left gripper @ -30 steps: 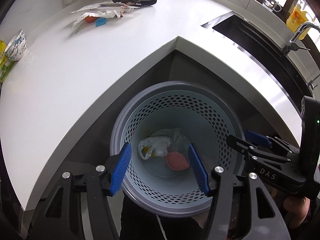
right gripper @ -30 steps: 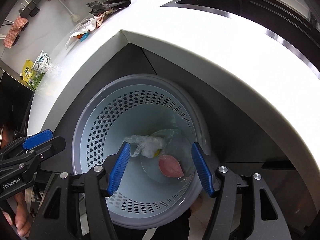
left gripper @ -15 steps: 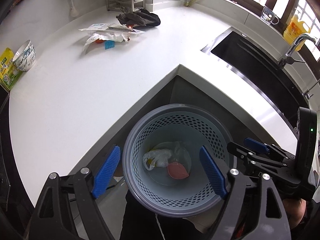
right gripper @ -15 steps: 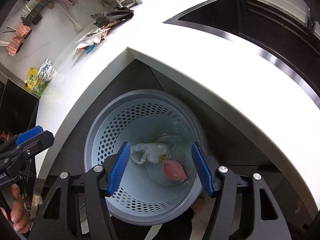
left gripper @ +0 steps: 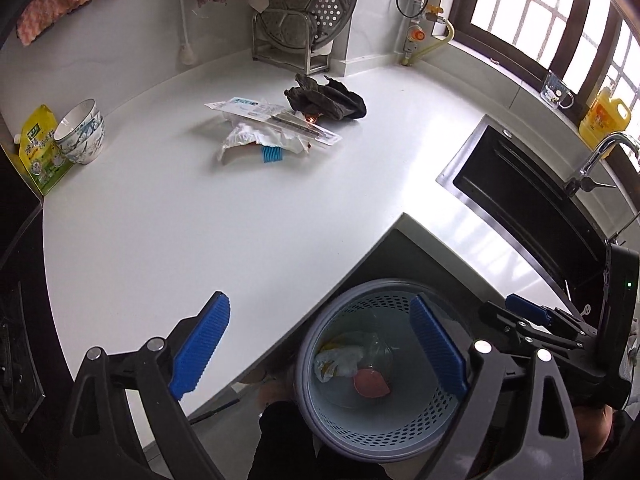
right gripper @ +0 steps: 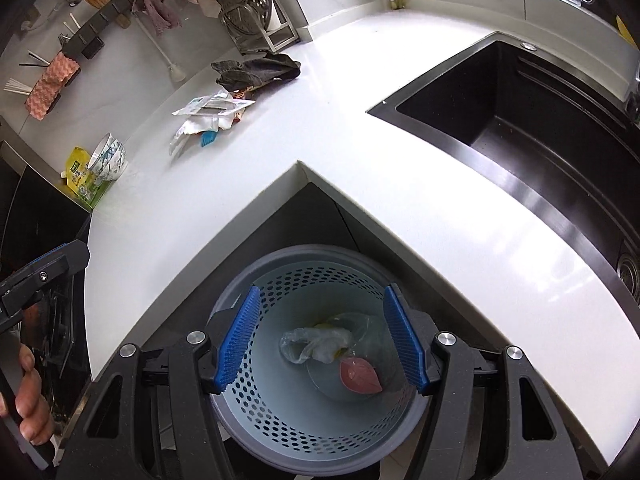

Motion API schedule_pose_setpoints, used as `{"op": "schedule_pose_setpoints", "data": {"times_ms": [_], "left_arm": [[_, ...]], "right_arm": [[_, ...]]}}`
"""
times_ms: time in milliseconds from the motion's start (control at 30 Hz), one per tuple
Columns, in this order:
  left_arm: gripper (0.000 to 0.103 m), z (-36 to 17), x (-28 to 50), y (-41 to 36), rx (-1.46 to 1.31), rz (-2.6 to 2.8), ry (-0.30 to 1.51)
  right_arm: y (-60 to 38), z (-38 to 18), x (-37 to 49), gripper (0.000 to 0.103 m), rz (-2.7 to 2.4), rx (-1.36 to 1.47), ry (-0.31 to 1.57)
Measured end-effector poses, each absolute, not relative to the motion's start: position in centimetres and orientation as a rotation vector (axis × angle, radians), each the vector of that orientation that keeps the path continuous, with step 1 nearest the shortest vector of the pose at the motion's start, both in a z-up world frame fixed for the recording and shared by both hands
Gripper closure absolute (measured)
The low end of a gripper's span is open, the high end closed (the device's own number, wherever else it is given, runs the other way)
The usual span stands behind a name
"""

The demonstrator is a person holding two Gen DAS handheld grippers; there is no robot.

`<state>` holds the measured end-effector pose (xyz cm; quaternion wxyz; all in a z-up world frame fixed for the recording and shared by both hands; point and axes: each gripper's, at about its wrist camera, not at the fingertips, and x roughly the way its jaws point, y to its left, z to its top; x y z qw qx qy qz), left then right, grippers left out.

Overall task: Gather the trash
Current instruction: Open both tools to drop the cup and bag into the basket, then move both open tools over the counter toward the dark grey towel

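Two grippers above perforated bin in counter's inside corner, left gripper opening, empty, right gripper spread, empty; crumpled plastic bag and pink scrap at bottom, wrapper pile far on countertop, contents indistinct.

White countertop carries stacked patterned bowls beside a yellow-green pouch at left. Dark crumpled cloth lies near a metal rack. Black sink sits right, with chrome tap and yellow bottle.
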<state>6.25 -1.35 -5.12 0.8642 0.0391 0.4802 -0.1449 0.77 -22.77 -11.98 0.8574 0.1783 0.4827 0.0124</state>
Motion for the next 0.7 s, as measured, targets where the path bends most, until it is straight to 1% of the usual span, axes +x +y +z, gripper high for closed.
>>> {"op": "schedule_pose_setpoints", "data": {"times_ms": [367, 700], "left_arm": [[0.011, -3.1, 13.0, 1.2, 0.062, -0.313, 0.962], [0.011, -2.8, 19.7, 3.9, 0.075, -0.292, 0.923]], "right_arm": [[-20.1, -9.0, 7.7, 0.041, 0.025, 0.353, 0.961], [-18.4, -8.5, 15.2, 0.041, 0.001, 0.393, 0.938]]}}
